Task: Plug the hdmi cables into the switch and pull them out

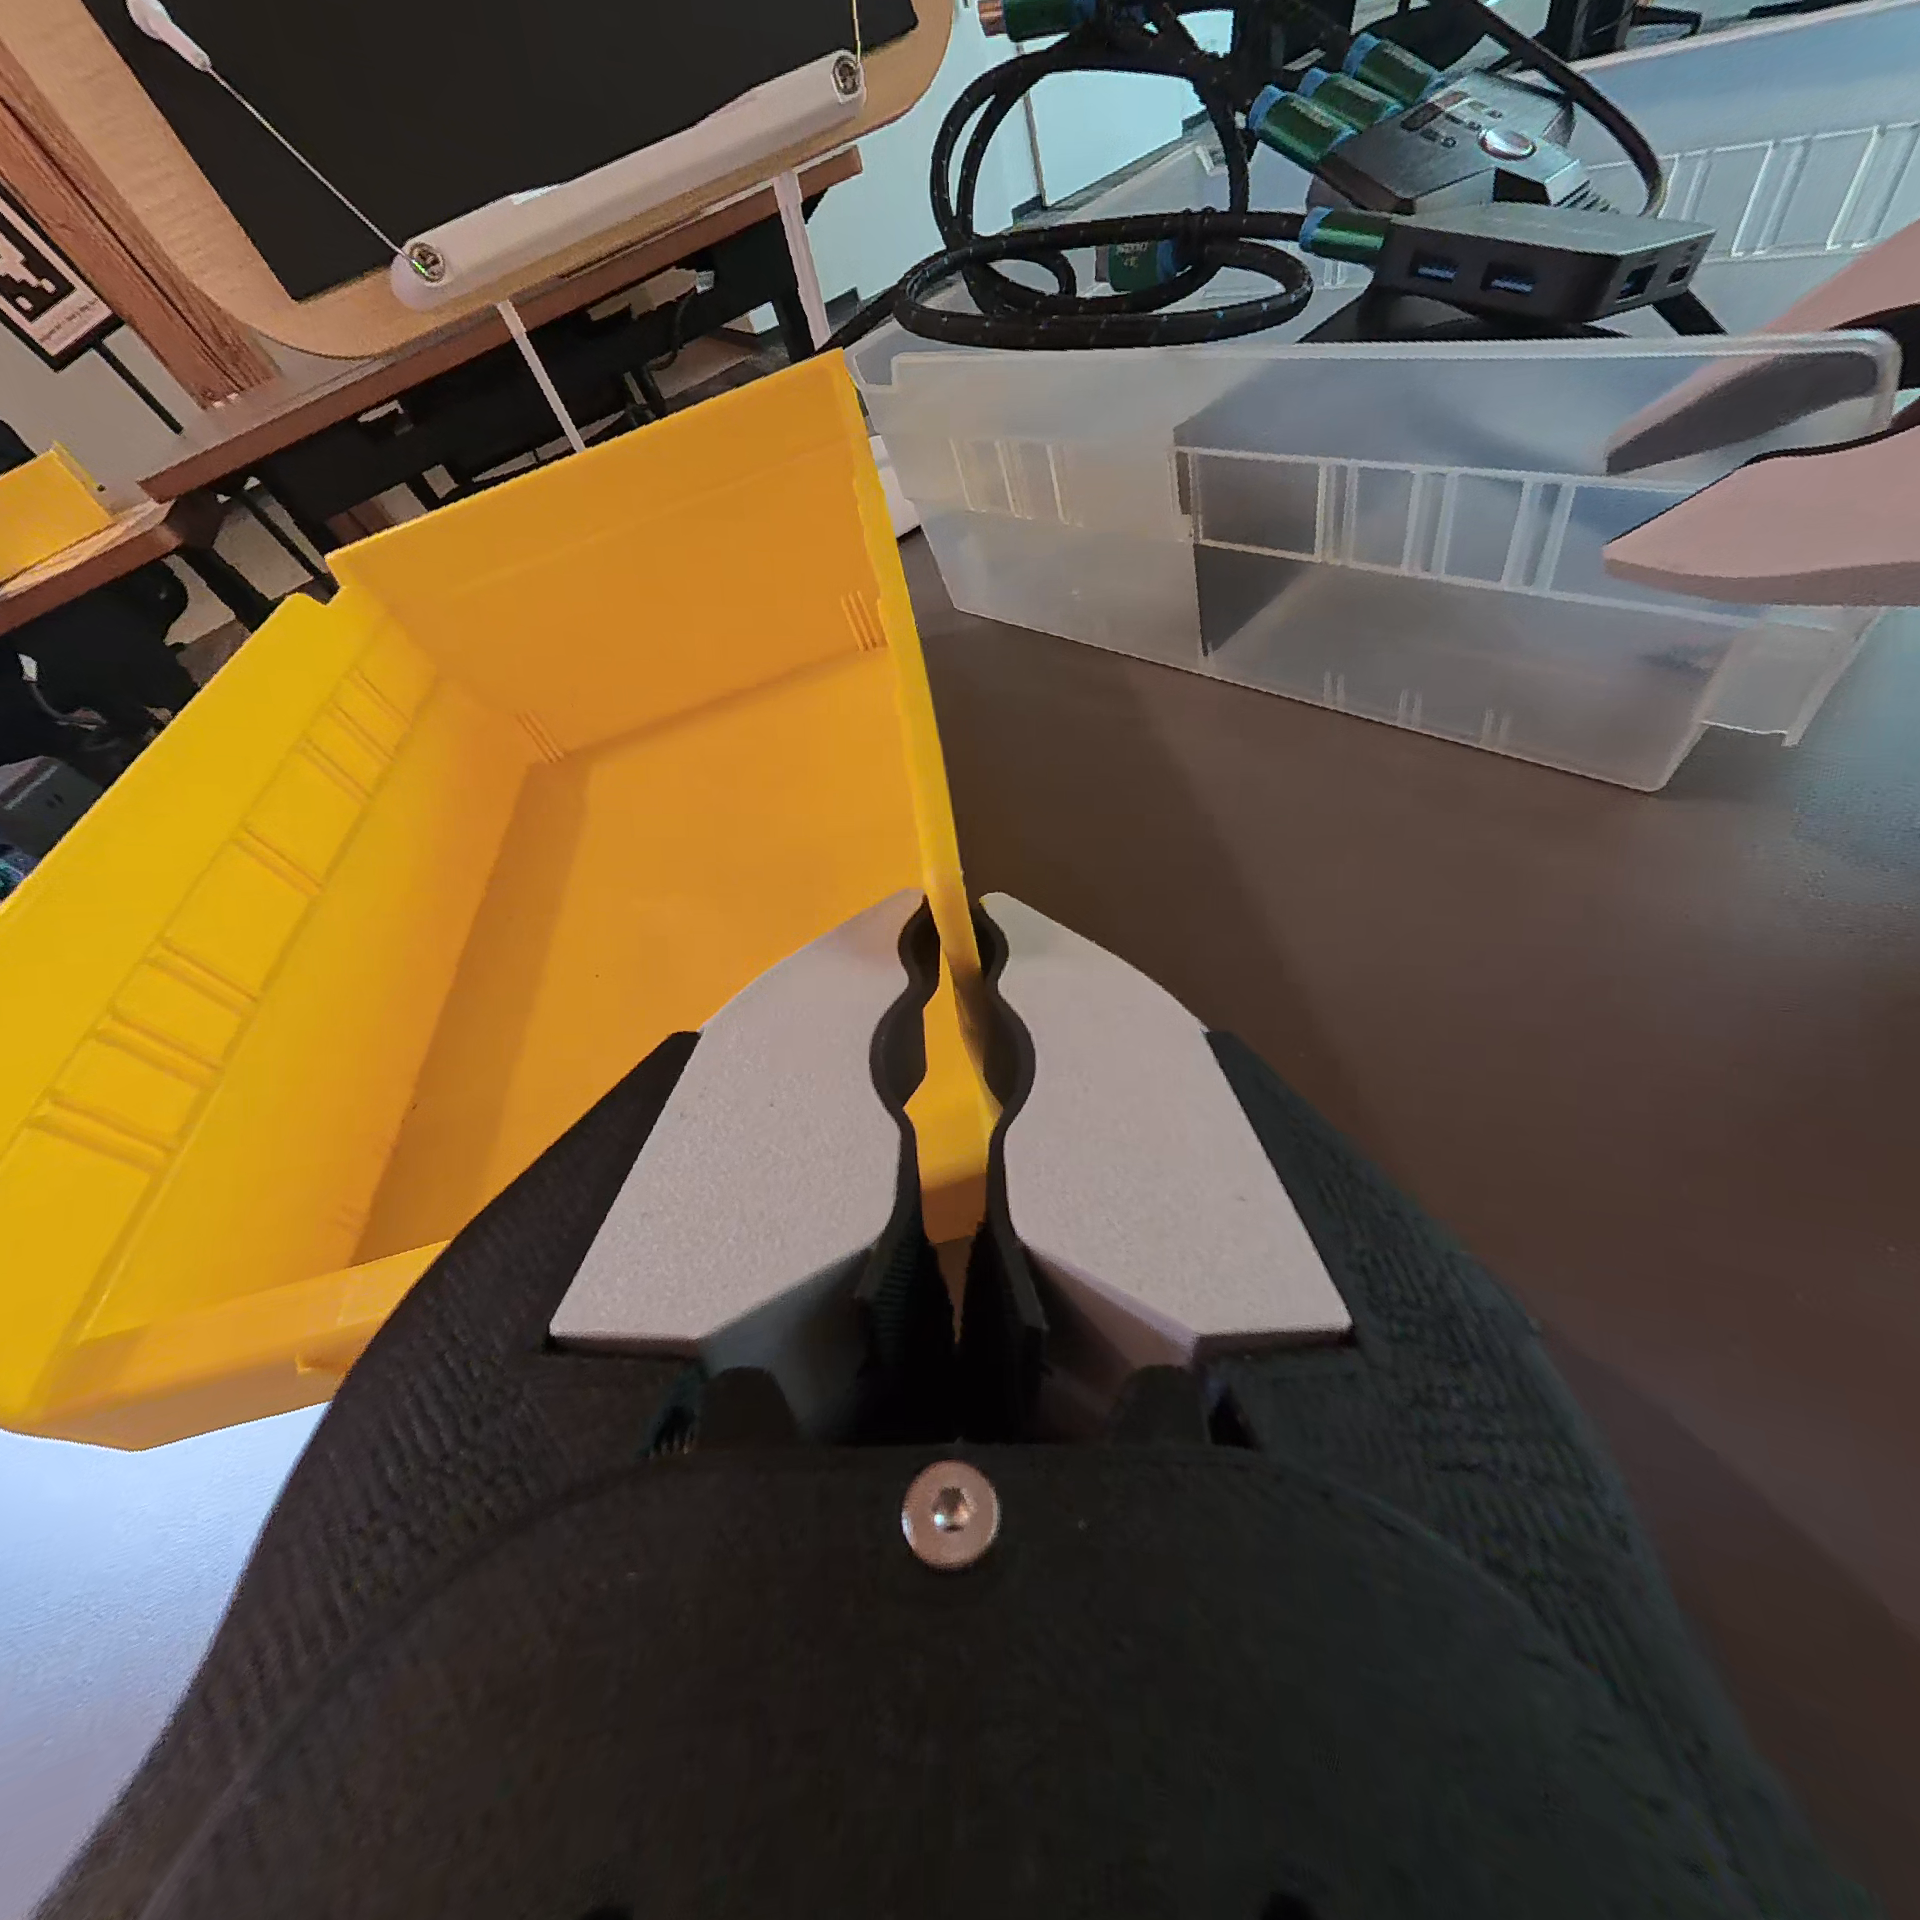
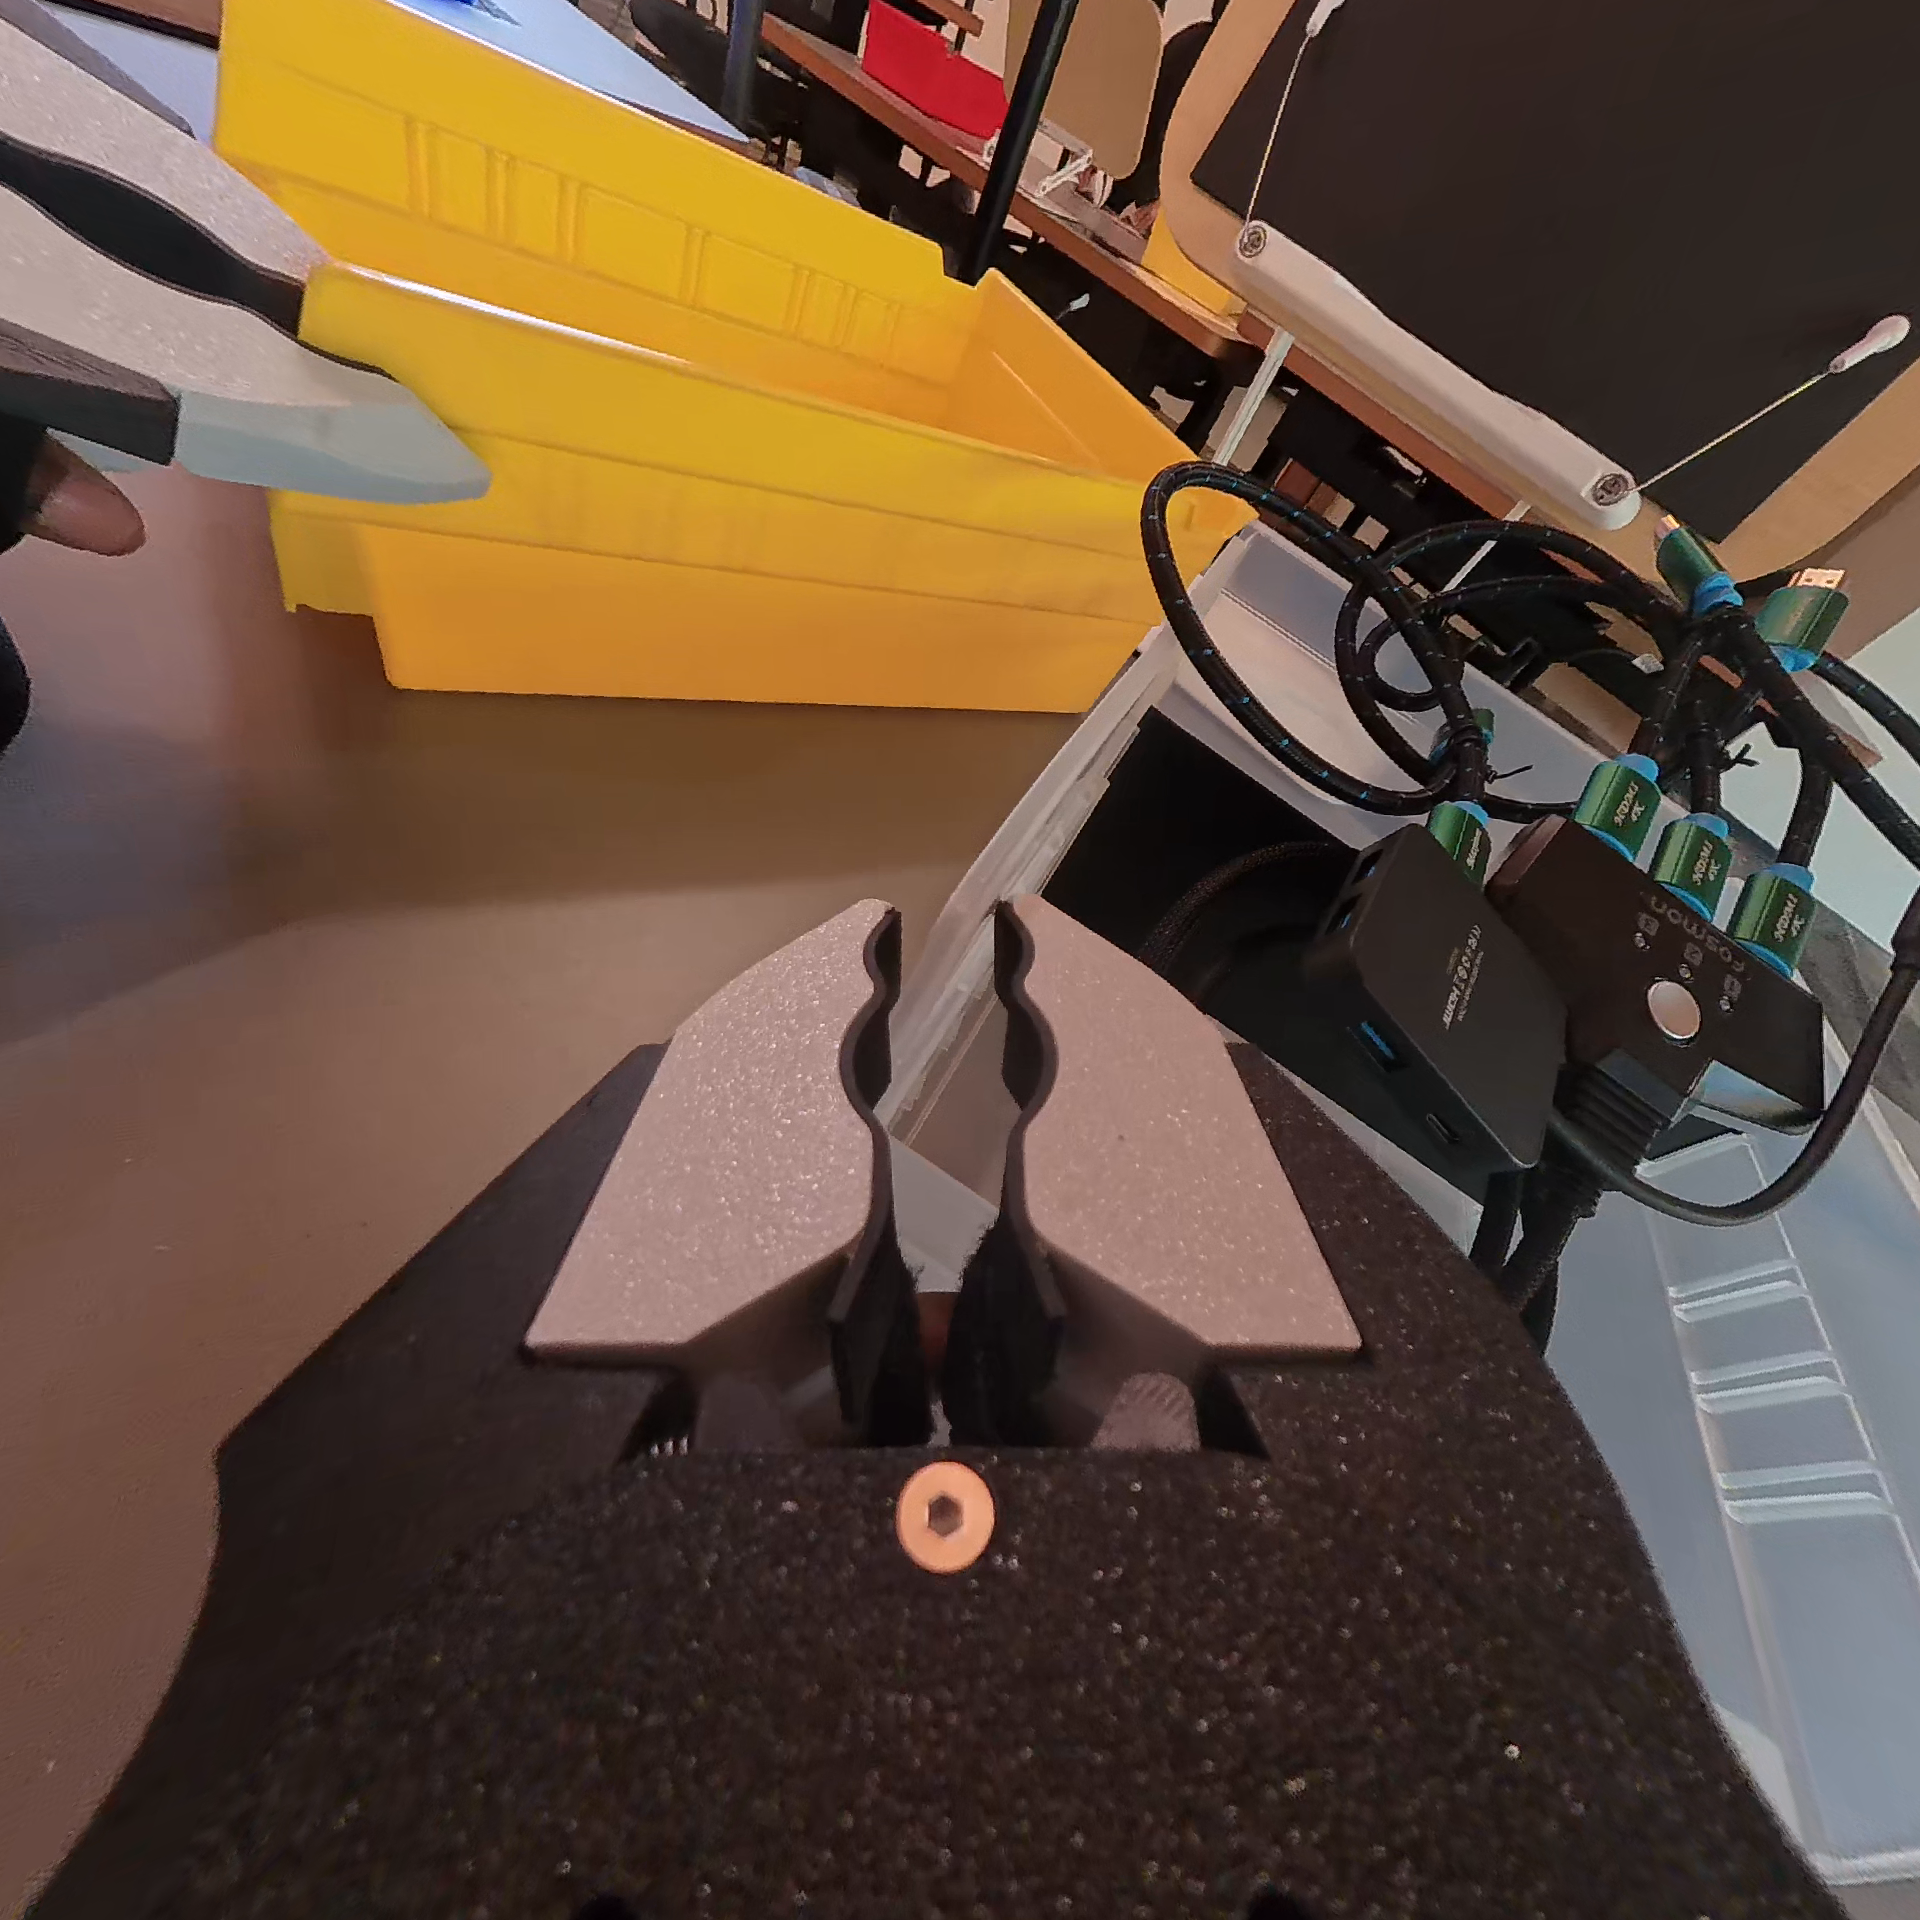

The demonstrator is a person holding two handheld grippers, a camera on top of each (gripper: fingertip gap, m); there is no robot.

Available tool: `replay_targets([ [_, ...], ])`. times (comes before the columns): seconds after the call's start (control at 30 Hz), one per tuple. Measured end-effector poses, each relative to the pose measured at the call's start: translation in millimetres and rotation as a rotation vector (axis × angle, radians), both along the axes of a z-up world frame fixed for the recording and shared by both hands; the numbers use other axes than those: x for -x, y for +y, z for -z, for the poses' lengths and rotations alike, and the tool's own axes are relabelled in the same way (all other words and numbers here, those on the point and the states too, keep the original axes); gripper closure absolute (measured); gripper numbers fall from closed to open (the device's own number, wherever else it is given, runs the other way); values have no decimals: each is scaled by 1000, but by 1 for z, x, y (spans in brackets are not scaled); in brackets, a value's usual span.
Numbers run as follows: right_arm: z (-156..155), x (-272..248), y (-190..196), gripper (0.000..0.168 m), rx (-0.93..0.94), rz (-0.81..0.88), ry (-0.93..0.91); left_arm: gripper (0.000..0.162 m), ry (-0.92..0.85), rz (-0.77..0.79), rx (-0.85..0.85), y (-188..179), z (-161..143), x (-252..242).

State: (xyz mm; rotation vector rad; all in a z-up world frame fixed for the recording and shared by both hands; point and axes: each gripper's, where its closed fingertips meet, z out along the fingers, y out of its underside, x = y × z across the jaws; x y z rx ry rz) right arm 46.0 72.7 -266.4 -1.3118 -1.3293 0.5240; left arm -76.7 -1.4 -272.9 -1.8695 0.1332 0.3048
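The black HDMI switch (image 2: 1662, 997) with a silver button has several green-ended HDMI plugs (image 2: 1688, 868) in it. It lies beside a black hub (image 2: 1434, 1029) at the clear plastic bin (image 2: 1766, 1351). Black braided cables (image 2: 1247, 623) loop above them. My right gripper (image 2: 943, 925) is closed on the clear bin's near wall. My left gripper (image 1: 954, 914) is shut on the right wall of a yellow bin (image 1: 520, 831). In the left wrist view the switch (image 1: 1475, 145) and cables (image 1: 1091, 301) show beyond the clear bin (image 1: 1351, 644).
Both bins stand on a brown table (image 2: 520, 831). The yellow bin (image 2: 727, 582) is left of the clear one. A wooden chair with a black panel (image 1: 468, 125) and other desks stand behind. A person's fingertip (image 2: 83, 520) shows under the left gripper (image 2: 312, 416). Left tips to right tips: about 15 centimeters.
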Motion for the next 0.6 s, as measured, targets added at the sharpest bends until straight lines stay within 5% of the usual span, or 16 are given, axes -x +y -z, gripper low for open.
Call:
replay_targets([
  [0.17,-1,1,-2,149,11,-14,10,155,11,-2,-8,0,-1,0],
  [0.23,-4,1,-7,140,58,-53,37,131,34,-34,-66,-3,-10,2],
  [0.37,-52,-13,-5,114,176,-111,355,112,24,-79,-465,-25,-69,-5],
  [0.47,-69,-57,47,86,201,125,469,111,-74,0,-628,-35,-93,-41],
  [0.6,-47,-136,124,67,109,548,329,92,-192,186,-460,0,-75,-105],
])
